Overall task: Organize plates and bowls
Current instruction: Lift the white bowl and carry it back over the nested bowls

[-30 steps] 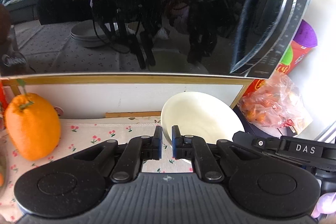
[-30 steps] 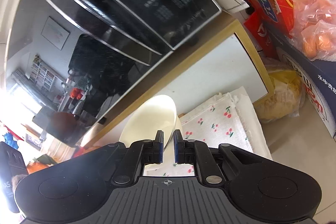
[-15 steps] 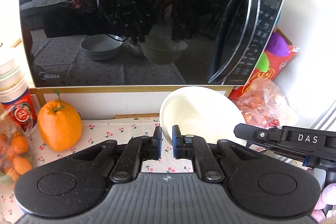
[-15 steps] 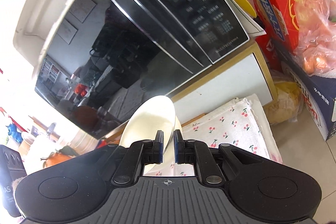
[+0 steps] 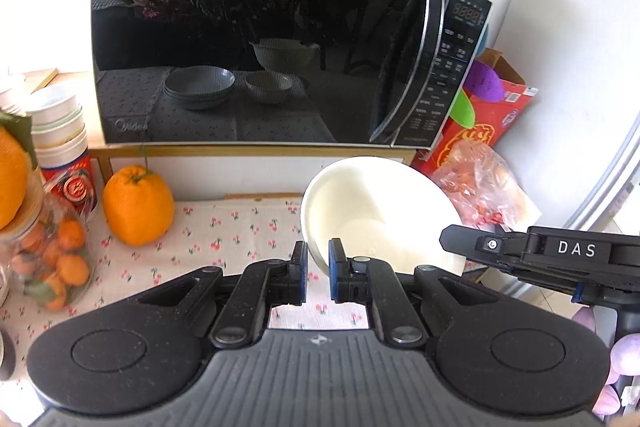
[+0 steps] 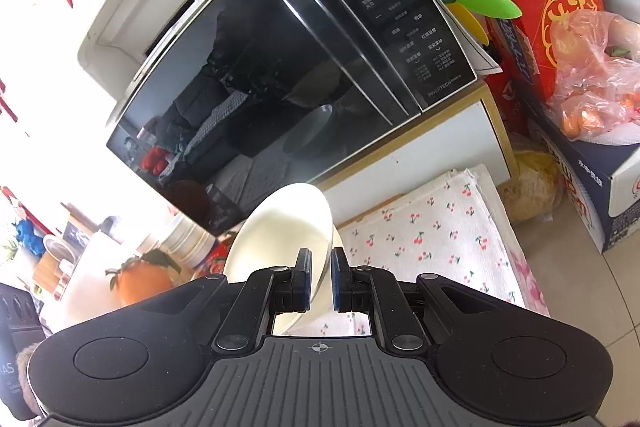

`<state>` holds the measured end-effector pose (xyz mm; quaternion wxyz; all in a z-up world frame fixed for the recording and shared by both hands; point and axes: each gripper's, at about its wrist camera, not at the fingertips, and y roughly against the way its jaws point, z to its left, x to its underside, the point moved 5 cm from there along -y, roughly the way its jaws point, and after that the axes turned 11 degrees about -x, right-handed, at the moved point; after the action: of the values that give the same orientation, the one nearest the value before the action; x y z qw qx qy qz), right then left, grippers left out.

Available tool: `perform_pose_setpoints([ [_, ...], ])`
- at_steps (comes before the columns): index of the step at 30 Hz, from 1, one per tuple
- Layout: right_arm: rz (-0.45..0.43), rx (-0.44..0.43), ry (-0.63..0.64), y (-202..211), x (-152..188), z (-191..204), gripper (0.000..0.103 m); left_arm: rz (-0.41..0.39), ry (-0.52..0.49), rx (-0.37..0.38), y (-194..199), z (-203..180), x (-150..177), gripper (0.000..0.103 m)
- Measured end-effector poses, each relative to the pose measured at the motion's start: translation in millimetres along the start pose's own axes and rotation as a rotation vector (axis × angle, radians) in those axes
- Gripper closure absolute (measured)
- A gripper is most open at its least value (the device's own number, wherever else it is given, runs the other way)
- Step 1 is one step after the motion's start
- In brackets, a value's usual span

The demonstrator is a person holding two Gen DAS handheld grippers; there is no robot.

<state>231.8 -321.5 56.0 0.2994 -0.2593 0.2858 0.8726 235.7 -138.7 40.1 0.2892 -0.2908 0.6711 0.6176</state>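
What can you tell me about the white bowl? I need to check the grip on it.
The bowl is plain cream-white, glossy like ceramic or melamine, round, deep and empty. It is tilted, its inside facing the left camera. The left gripper and right gripper each pinch its rim, jaws nearly shut on the thin wall. It sits over the cherry-print cloth, below the microwave; whether it touches the cloth is unclear.

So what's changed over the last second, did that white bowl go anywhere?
Both grippers, left gripper and right gripper, have pulled back from the microwave, carrying the white bowl with them, so the whole microwave now shows. Unchanged: each stays clamped on the bowl's rim; the orange sits on the cherry-print cloth.
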Motion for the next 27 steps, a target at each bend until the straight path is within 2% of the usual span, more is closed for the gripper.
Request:
perform_pose_setpoints([
  [13, 0.033, 0.024, 0.005, 35, 44, 28, 0.092, 0.028, 0.005, 0.041, 46, 9, 39, 0.094],
  [27, 0.066, 0.066, 0.015, 59, 83, 43, 0.092, 0.075, -0.007, 0.064, 70, 15, 76, 0.094],
])
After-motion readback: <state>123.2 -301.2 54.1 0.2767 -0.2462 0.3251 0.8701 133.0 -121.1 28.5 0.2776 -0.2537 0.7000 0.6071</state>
